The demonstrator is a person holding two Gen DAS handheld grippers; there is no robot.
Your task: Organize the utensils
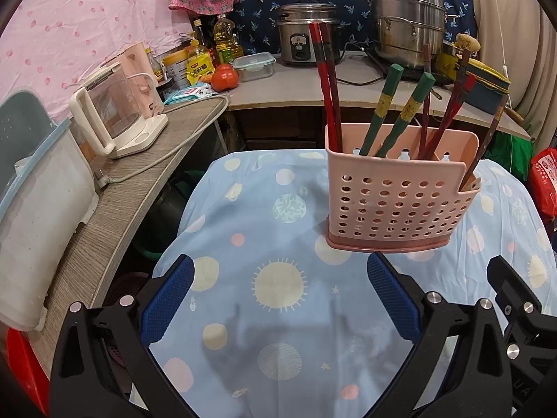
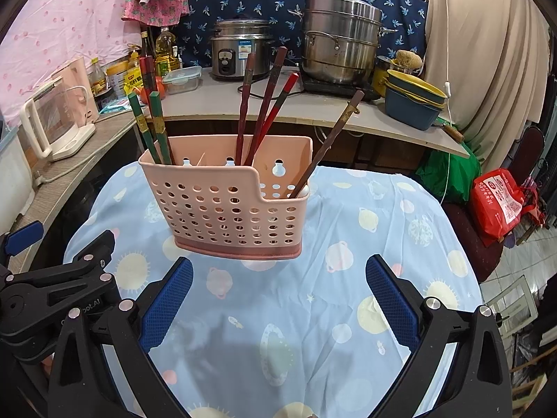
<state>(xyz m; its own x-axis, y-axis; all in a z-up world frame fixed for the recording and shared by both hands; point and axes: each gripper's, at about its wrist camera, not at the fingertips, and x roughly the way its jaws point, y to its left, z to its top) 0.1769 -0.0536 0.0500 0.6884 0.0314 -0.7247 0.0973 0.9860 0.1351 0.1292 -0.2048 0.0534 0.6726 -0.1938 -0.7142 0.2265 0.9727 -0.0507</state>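
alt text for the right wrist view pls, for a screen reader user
A pink perforated utensil holder stands upright on a table under a blue planet-print cloth, holding green, red and brown chopsticks that lean out of its top. The open right gripper hovers empty in front of it, and a rice cooker sits on the counter behind.

Both wrist views face forward—sharing the basket (image 1: 397, 195).

pink perforated basket (image 2: 229, 209) | green, red chopsticks (image 2: 155, 129) | blue planet-print cloth (image 2: 313, 313)
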